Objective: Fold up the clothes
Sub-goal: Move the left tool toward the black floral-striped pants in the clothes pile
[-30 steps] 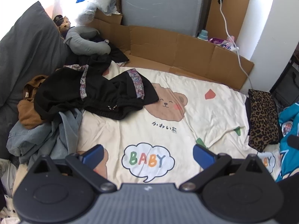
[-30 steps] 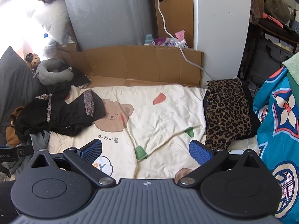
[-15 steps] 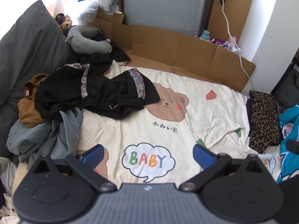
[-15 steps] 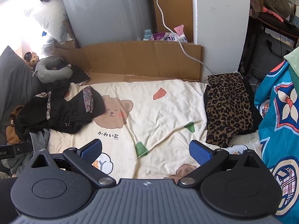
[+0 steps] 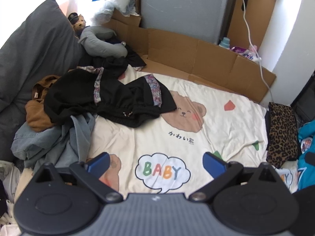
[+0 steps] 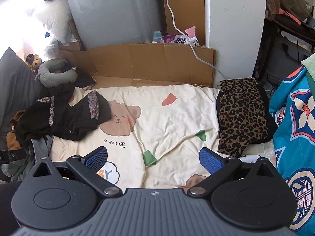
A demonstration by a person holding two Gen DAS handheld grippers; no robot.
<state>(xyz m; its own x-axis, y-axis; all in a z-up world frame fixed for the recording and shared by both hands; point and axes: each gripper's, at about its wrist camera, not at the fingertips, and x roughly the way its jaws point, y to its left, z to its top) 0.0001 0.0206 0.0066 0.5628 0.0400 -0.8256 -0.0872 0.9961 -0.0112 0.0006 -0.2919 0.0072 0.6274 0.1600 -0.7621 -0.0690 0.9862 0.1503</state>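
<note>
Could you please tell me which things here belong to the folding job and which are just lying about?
Folding job:
black garment
denim garment
brown garment
leopard-print garment

Lying about:
neck pillow
teddy bear
cardboard
white cable

Black garment [image 5: 110, 98] lies crumpled beside heaped clothes [image 5: 49, 137].

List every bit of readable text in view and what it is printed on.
"BABY": in a cloud on the cream sheet.
"かわい熊": on the sheet under the bear face.
Purple pouch behind the cardboard: large characters, too blurred to read.
Nothing else is legible.
</note>
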